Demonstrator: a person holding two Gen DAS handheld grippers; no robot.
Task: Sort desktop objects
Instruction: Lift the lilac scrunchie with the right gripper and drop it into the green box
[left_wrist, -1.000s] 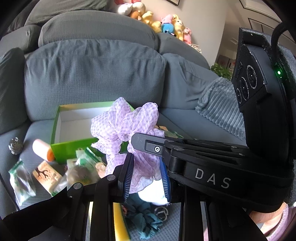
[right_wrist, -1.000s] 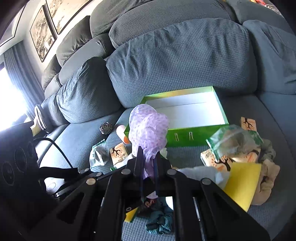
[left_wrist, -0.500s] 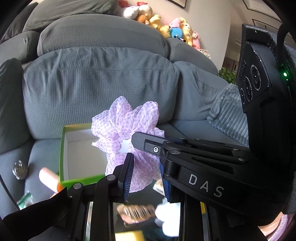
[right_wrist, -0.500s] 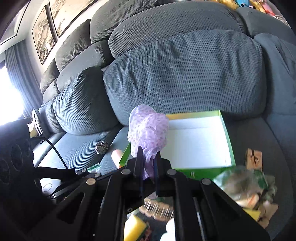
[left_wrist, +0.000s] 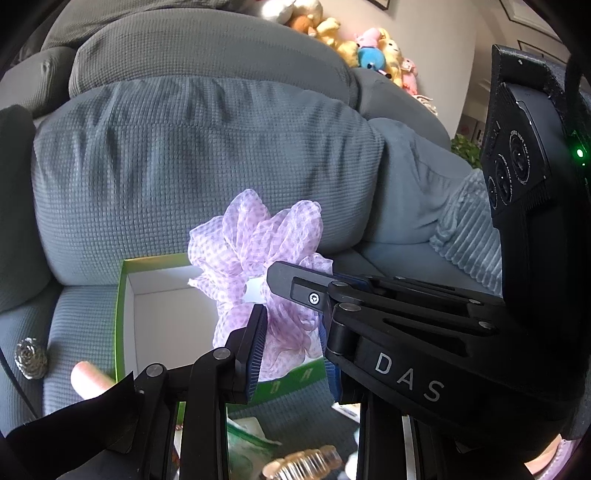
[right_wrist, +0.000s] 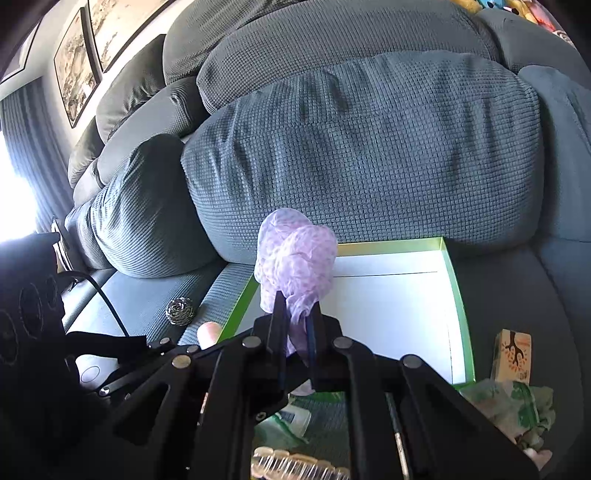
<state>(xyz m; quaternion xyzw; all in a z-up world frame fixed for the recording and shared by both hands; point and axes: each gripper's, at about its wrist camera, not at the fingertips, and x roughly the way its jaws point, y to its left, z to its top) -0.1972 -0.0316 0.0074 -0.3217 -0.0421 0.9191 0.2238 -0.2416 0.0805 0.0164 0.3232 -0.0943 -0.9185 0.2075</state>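
A lilac checked scrunchie is pinched from two sides, held in the air over the near edge of the green box. My left gripper is shut on its lower folds. The right gripper's black frame crosses in from the right and meets the same scrunchie. In the right wrist view, my right gripper is shut on the scrunchie, which bunches above its fingers. The green box lies on the sofa seat, its white inside bare.
A steel-wool ball and a pink tube lie left of the box. A printed carton and green-white packets lie right of it. A clear ribbed clip sits under the grippers. The sofa back rises right behind the box.
Both grippers have carried the scrunchie forward from above the pile of items to the box's near edge. The box looks closer and the pile has dropped to the bottom of the views.
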